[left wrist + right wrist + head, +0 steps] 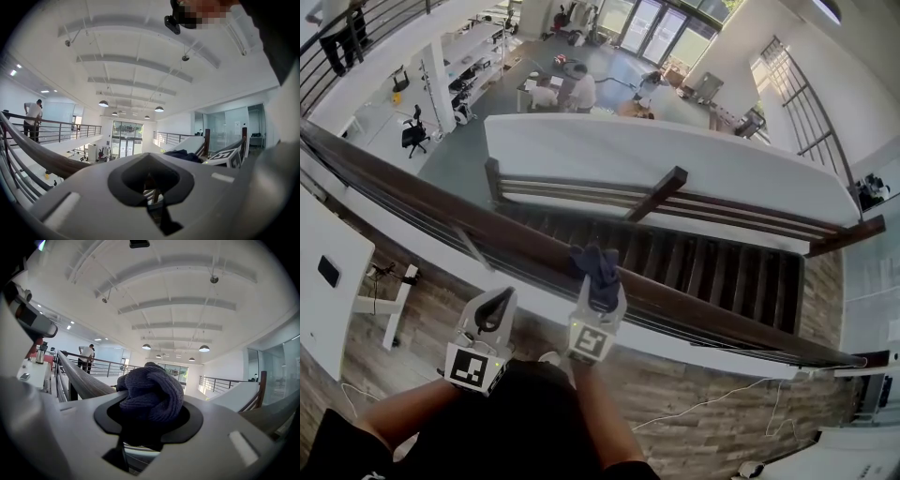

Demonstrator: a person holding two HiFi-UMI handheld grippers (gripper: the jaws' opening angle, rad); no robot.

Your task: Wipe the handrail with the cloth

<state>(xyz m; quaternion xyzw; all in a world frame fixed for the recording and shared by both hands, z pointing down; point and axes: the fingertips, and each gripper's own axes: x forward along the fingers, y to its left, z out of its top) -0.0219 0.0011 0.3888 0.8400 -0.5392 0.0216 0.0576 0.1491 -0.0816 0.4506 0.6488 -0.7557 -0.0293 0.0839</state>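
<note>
A dark wooden handrail runs diagonally from upper left to lower right above a stairwell. My right gripper is shut on a bunched dark blue knitted cloth, which sits at the rail's top edge. In the right gripper view the cloth fills the jaws, and the handrail stretches away to its left. My left gripper hangs just short of the rail, to the left of the right one, shut with nothing in it. From the left gripper view the handrail and the cloth both show.
Thin metal bars run under the rail. Beyond it lie a dark staircase, a second wooden rail and a lower floor with desks and people. A person stands by the far railing. A white table stands on the left.
</note>
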